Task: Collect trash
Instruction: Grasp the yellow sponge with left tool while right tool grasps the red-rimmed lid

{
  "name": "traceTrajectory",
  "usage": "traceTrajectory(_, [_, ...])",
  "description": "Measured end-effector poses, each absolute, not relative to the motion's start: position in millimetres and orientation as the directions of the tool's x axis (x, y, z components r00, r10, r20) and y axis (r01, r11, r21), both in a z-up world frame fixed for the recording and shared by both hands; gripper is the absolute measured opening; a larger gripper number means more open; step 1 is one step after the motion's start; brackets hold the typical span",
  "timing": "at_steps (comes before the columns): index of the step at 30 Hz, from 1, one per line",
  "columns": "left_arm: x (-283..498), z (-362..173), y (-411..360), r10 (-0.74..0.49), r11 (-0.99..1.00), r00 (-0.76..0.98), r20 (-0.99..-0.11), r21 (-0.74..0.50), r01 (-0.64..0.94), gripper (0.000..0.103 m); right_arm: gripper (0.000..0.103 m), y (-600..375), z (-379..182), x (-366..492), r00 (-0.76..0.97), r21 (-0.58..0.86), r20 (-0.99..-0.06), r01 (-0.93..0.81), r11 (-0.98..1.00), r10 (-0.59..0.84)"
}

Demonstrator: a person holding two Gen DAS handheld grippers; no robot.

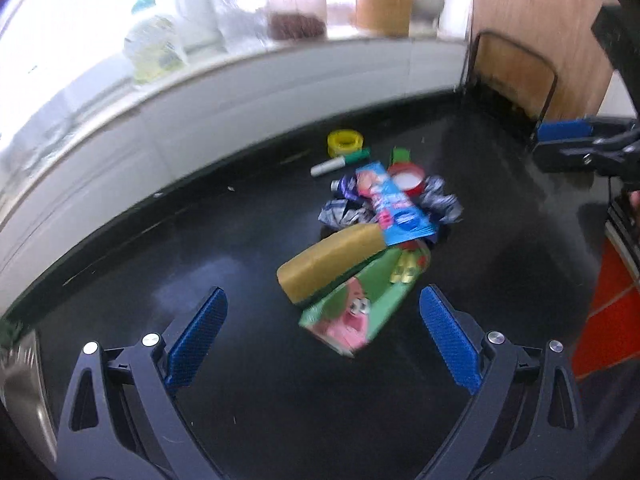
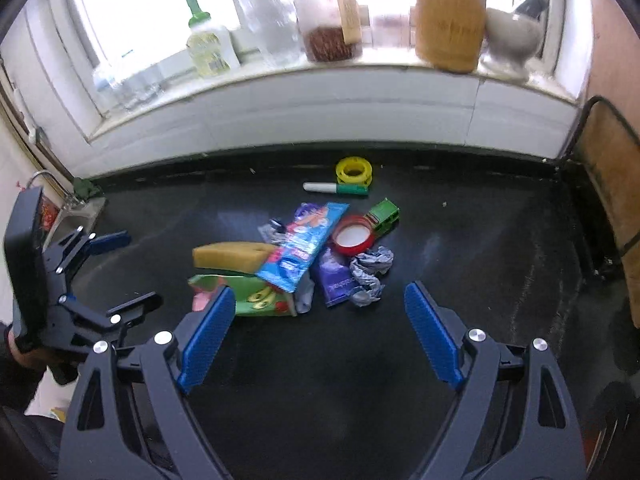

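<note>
Black worktop carries a trash pile: sponge, blue wrapper, green box, crumpled paper. Left tongs and right tongs gape wide, both empty.

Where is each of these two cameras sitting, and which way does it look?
Left wrist: sits on the left gripper, looks down past its open blue pads at the trash pile on the black counter; the right gripper shows at right.
Right wrist: sits on the right gripper, faces the windowsill; the left gripper and the hand holding it show at left.
Both share the green snack box, yellow sponge and red lid.
</note>
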State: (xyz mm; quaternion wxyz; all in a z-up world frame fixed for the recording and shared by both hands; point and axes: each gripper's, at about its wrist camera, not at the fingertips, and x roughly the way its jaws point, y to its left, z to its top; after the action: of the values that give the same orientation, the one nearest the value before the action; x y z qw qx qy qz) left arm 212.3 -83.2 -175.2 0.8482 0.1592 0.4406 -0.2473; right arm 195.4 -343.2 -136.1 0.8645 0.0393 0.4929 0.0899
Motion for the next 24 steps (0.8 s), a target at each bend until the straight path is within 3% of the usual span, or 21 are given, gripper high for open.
traceTrajectory(8, [280, -232, -90, -0.248, 0.776, 0.384, -0.889, 0.055, 0.628, 0.094, 0.084, -360, -189, 254, 0.394, 0.18, -0.893, -0.136, 0.974, 0.22])
traceTrajectory(12, [304, -243, -90, -0.274, 0.768, 0.332, -0.903, 0.003, 0.64, 0.094, 0.084, -362, -223, 286, 0.338, 0.176, -0.914, -0.165, 0.971, 0.223])
traceTrajectory(17, [315, -249, -105, -0.279, 0.727, 0.331, -0.901, 0.027, 0.686, 0.094, 0.083, -348, -259, 314, 0.282, 0.131, -0.938, -0.245, 0.961, 0.2])
traceTrajectory(22, [317, -247, -122, -0.309, 0.684, 0.335, -0.89, 0.037, 0.729, 0.094, 0.075, -339, -271, 330, 0.27, 0.109, -0.944, -0.29, 0.951, 0.19])
traceTrajectory(24, [320, -252, -130, -0.314, 0.663, 0.324, -0.892, 0.038, 0.748, 0.094, 0.061, -338, -273, 333, 0.27, 0.101, -0.945, -0.295, 0.95, 0.184])
